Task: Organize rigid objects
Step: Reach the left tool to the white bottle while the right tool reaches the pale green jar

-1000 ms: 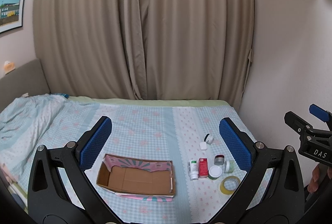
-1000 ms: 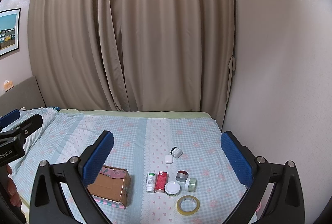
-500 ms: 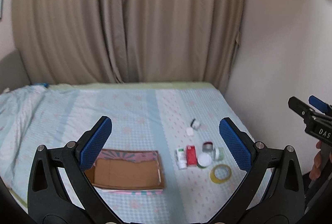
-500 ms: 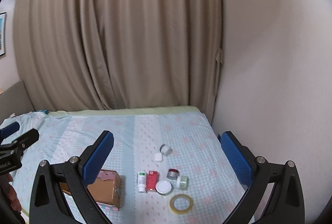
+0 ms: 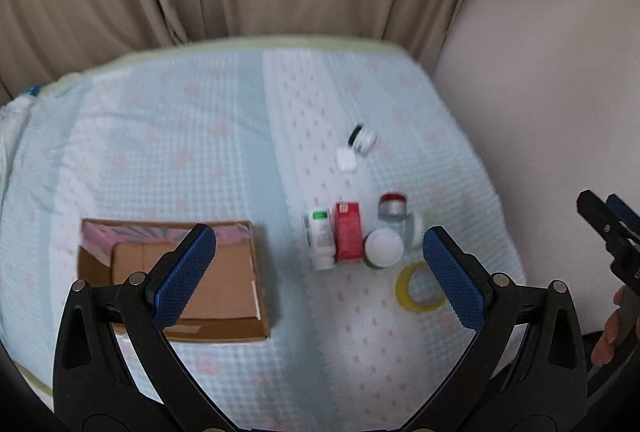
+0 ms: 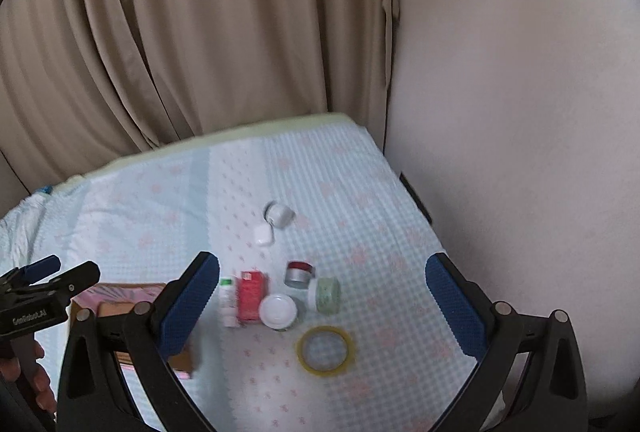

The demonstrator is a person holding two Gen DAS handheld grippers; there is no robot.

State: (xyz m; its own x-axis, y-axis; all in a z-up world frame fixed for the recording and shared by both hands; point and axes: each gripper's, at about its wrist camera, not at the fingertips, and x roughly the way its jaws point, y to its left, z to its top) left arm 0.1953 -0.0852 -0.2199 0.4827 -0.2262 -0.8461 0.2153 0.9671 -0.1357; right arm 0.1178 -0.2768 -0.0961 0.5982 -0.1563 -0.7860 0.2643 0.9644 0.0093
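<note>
Nothing is sorted: the cardboard box [image 5: 180, 272] on the bed [image 5: 160, 136] looks empty, while bottle [image 5: 320, 238], red carton [image 5: 349, 234], jars and tape roll [image 5: 418, 288] lie beside it; left claw [image 5: 316, 272] and right claw [image 6: 322, 306] hover spread, holding nothing

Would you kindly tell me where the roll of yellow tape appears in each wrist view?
Left wrist: the yellow tape roll lies lower right, partly behind the right blue pad.
Right wrist: it lies bottom centre, fully visible.
Shared landmark: the red box, up-left of the roll.
</note>
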